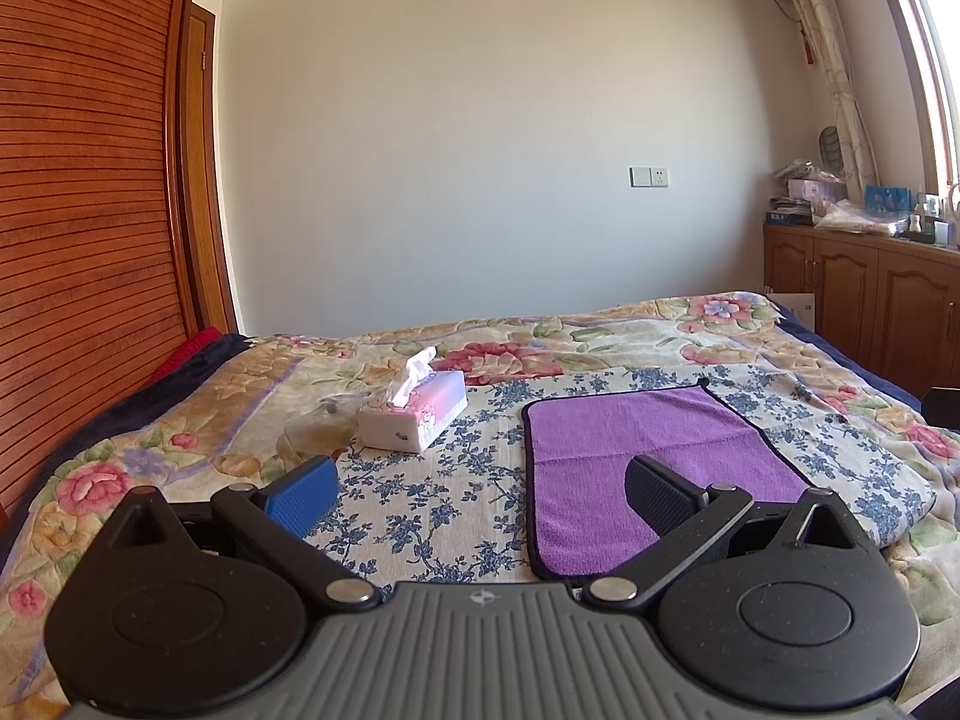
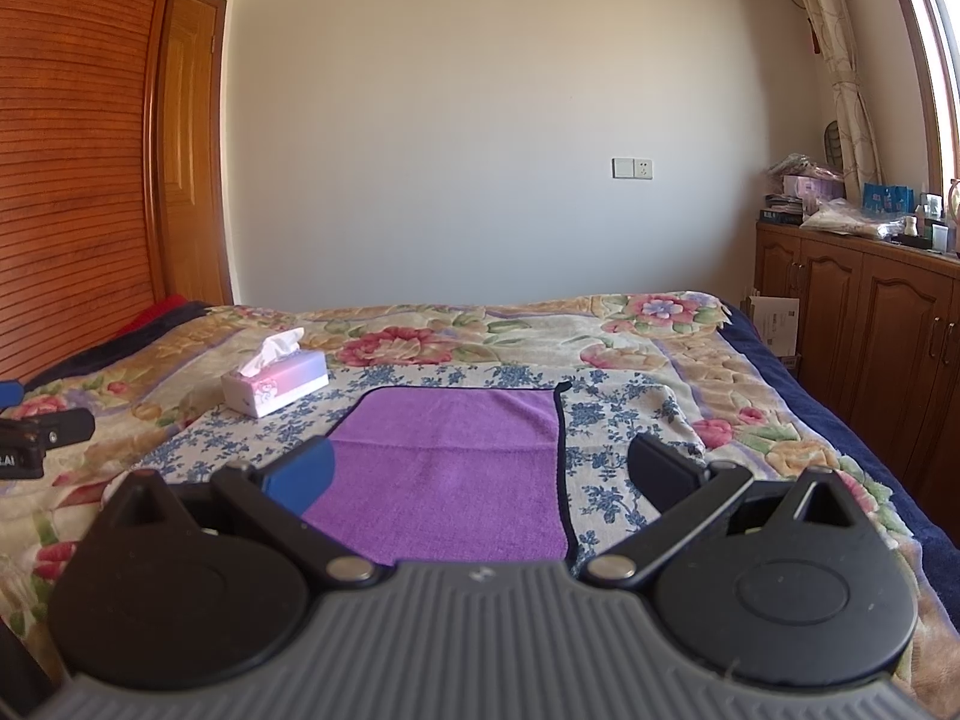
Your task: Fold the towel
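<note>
A purple towel (image 1: pixel 648 450) with a dark hem lies flat on a blue-flowered cloth on the bed; it also shows in the right wrist view (image 2: pixel 456 474). My left gripper (image 1: pixel 480 495) is open and empty, hovering above the towel's near left edge. My right gripper (image 2: pixel 480 480) is open and empty, above the towel's near right part. Part of the left gripper (image 2: pixel 36 438) shows at the left edge of the right wrist view.
A tissue box (image 1: pixel 414 414) stands on the bed left of the towel, also in the right wrist view (image 2: pixel 276 384). A wooden wardrobe (image 1: pixel 90 180) is at the left. Wooden cabinets (image 2: pixel 870 324) with clutter stand at the right under the window.
</note>
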Tool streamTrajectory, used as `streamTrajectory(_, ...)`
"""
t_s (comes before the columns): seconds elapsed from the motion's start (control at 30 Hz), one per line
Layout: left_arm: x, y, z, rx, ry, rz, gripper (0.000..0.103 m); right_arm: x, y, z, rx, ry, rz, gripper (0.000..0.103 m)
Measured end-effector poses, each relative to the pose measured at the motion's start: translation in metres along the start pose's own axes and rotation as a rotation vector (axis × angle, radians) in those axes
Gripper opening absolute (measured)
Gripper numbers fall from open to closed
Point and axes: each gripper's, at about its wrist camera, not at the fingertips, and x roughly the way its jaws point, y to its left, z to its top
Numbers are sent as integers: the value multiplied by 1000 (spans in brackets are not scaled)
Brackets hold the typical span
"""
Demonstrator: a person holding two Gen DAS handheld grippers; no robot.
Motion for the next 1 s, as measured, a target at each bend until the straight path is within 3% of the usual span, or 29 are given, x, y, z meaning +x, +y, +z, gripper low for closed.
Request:
streamTrajectory(0.27, 21, -7, -16, 8, 75, -22, 103, 13, -1, -1, 2, 75, 23, 103)
streamTrajectory(0.53, 42, -5, -8, -13, 138, -60, 102, 33, -7, 0, -24, 145, 65, 103)
streamTrajectory(0.63, 52, -7, -8, -2, 152, -81, 98, 46, -10, 0, -42, 190, 71, 100)
streamTrajectory(0.7, 61, -9, -8, 10, 169, -89, 94, 54, -12, -2, -50, 225, 72, 92)
streamTrajectory(1.0, 108, -21, -18, 19, 303, -151, 77, 87, -17, -16, -69, 361, 67, 89)
